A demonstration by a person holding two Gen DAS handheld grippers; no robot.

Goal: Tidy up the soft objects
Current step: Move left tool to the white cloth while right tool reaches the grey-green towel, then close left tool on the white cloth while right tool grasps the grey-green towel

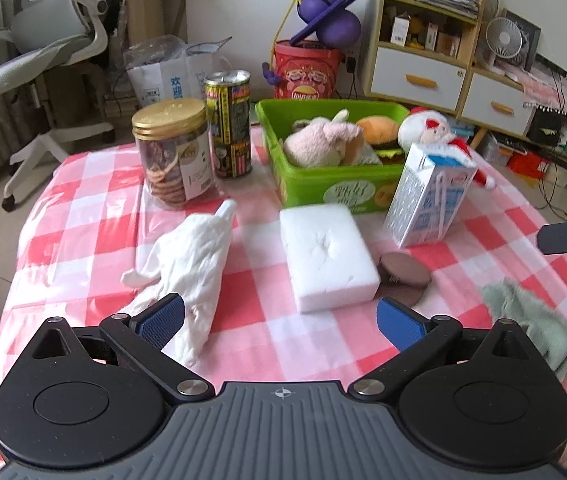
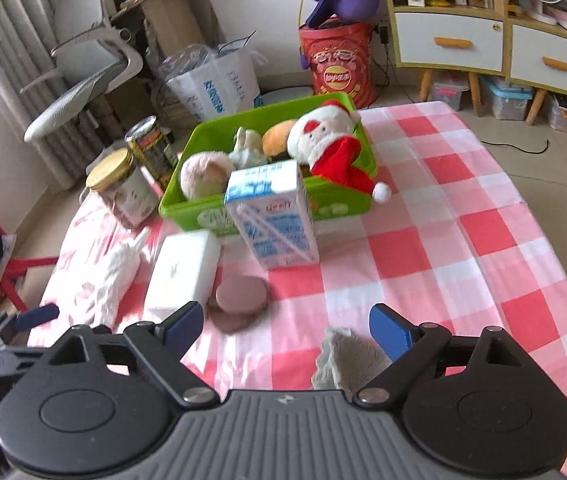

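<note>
Both tongs are hanging released, right gripper (image 2: 285, 330) nearing the grey cloth (image 2: 347, 360), left gripper (image 1: 279, 318) nearing the white cloth (image 1: 191, 264); either is risking snagging the checked tablecloth (image 2: 443, 248).

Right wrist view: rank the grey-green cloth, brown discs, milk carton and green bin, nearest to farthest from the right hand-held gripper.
1. grey-green cloth: lies by the right finger of the right hand-held gripper.
2. brown discs: ahead, left.
3. milk carton: centre, upright.
4. green bin: behind the carton.
</note>
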